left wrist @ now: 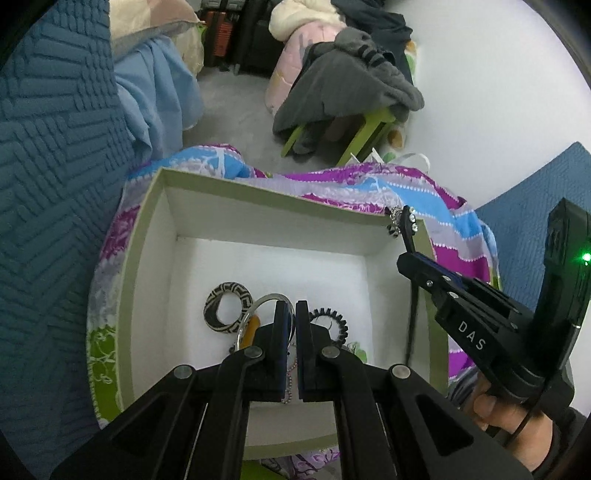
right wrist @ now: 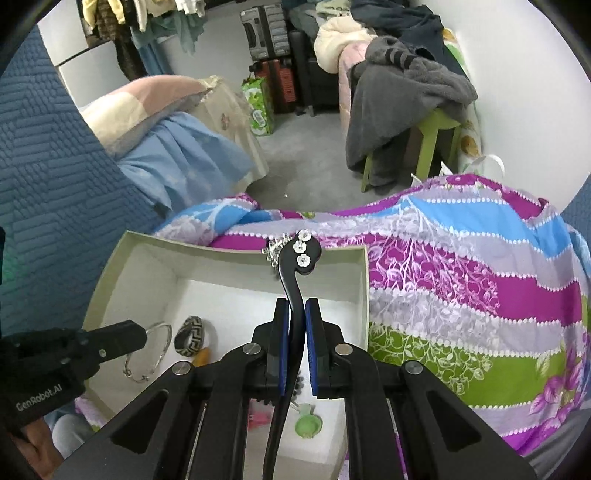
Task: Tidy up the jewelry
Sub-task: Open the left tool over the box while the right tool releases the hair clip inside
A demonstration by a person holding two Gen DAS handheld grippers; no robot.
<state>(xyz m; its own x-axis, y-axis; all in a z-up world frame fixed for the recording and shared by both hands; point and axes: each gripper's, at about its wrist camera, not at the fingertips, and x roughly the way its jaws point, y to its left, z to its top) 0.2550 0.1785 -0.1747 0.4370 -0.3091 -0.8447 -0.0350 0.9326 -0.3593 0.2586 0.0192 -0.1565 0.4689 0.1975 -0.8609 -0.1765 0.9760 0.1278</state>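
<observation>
A pale green box point(left wrist: 258, 186) with a white inside sits on a striped, flowered cloth point(right wrist: 461, 288). In it lie a patterned ring point(left wrist: 229, 306), a silver bangle point(left wrist: 258, 306), a black hair tie point(left wrist: 332, 319) and a green piece point(right wrist: 306, 424). My left gripper point(left wrist: 291, 306) hangs shut over them, and its tip point(right wrist: 142, 334) is beside the bangle point(right wrist: 151, 350). A thin bead chain point(left wrist: 287, 387) shows in the slit behind its fingers; whether it is gripped is unclear. My right gripper point(right wrist: 295, 306) is shut on a black hair stick point(right wrist: 303, 251) with white flowers, above the box's far right corner point(left wrist: 404, 221).
A blue quilted cover point(left wrist: 55, 184) lies left of the box. Beyond the cloth is grey floor with a green stool point(right wrist: 436, 140) under a grey blanket, pillows point(right wrist: 147, 103) and suitcases point(right wrist: 266, 33). A hand point(left wrist: 495, 410) holds the right gripper.
</observation>
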